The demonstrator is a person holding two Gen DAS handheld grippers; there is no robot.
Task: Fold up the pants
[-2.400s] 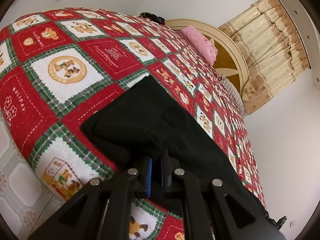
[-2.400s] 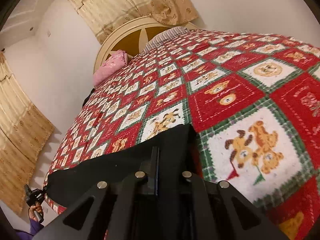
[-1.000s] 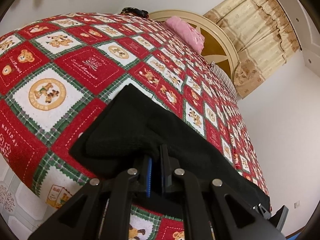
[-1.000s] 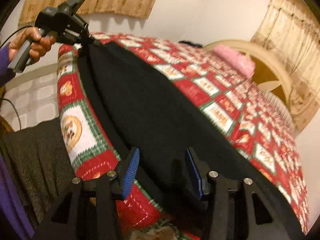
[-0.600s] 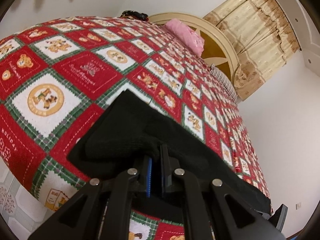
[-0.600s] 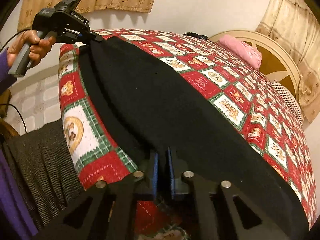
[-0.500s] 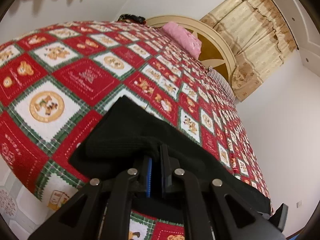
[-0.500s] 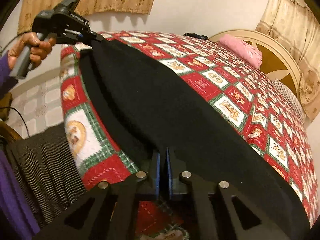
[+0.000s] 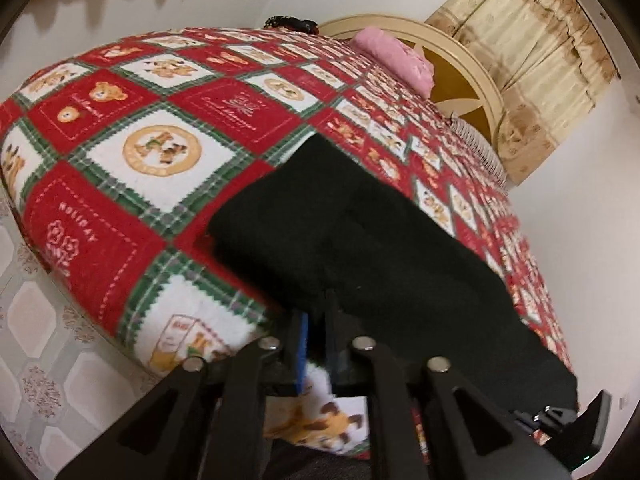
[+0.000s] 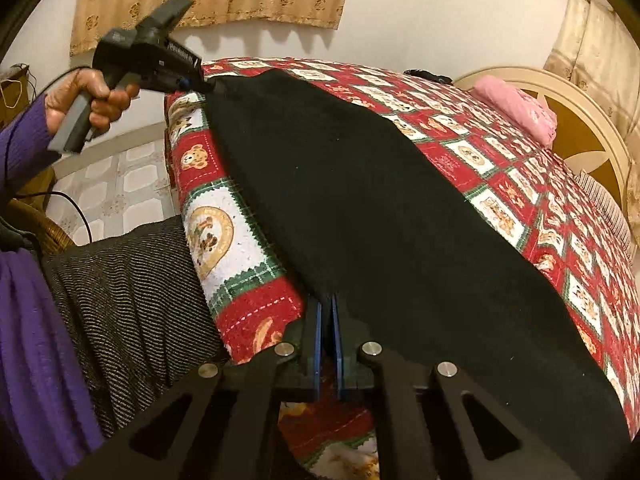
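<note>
Black pants [image 10: 360, 200] lie stretched lengthwise along the near edge of a red, white and green bear-pattern bedspread [image 10: 500, 184]. My right gripper [image 10: 327, 304] is shut on the pants' near edge. At the far end, my left gripper [image 10: 206, 87], held in a person's hand [image 10: 88, 96], pinches the pants' corner. In the left wrist view the pants [image 9: 360, 240] bunch up in front of my left gripper [image 9: 316, 308]. A fold of cloth sits between its tips while the jaws are opening. The right gripper [image 9: 520, 414] shows at the pants' other end.
A pink pillow [image 9: 396, 60] rests against the round cream headboard [image 9: 460, 76]. A small dark object [image 9: 292, 22] lies at the bed's far edge. Tiled floor [image 9: 40, 340] runs below the bed corner. The person's striped dark clothing [image 10: 120, 280] and purple sleeve [image 10: 24, 140] press against the bed side.
My right gripper went from open around the pants' edge to shut on it. My left gripper moved down toward the bed corner, so more floor shows.
</note>
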